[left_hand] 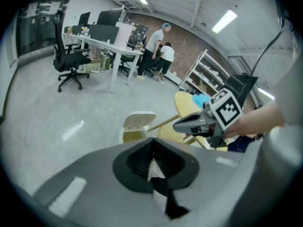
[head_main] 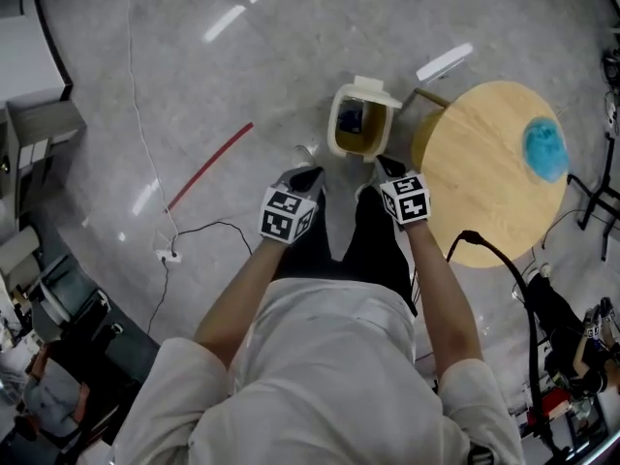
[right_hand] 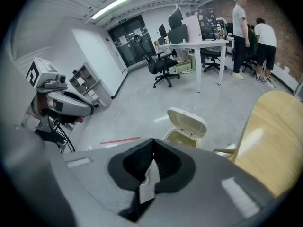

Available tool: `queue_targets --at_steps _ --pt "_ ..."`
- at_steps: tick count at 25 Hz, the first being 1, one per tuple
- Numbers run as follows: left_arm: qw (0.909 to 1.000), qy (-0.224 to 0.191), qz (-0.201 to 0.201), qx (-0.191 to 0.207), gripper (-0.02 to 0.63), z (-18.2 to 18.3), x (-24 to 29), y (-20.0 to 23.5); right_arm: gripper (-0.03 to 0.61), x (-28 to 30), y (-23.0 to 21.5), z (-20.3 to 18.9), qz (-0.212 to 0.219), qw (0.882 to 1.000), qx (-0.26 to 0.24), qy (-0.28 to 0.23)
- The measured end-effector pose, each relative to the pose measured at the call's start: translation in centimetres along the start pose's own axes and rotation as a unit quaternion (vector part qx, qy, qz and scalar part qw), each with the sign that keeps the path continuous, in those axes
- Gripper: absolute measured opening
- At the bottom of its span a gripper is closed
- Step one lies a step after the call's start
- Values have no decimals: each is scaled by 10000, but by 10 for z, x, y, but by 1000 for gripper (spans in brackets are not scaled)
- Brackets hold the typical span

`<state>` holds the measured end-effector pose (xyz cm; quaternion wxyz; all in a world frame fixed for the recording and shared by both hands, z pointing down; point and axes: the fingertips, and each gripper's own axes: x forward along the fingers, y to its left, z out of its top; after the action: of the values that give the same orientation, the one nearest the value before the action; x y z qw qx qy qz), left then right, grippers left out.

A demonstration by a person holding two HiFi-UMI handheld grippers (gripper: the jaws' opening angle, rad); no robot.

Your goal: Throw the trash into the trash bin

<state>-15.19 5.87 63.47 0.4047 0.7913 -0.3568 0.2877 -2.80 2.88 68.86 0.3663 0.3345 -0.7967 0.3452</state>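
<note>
Both grippers clenched: jaws together in each gripper view, with only a thin pale sliver between them, and I can't tell if that's a scrap or floor. Left gripper and right gripper hang side by side just short of the trash bin, tips angled down toward it. The bin is on the floor, lid up, dark item inside. The round wooden bench is just right of the bin, with a blue crumpled wad on the side away from the bin.
</note>
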Motion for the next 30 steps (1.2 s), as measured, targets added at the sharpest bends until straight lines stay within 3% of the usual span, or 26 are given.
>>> queue_targets --at_steps 21,30 --pt "9974 -105 -361 619 5 61 -63 -67 2 -128 24 32 -196 9980 -187 -565" --pt "9962 -250 -354 762 3 86 -84 -77 2 -170 23 60 -330 9942 161 -1013"
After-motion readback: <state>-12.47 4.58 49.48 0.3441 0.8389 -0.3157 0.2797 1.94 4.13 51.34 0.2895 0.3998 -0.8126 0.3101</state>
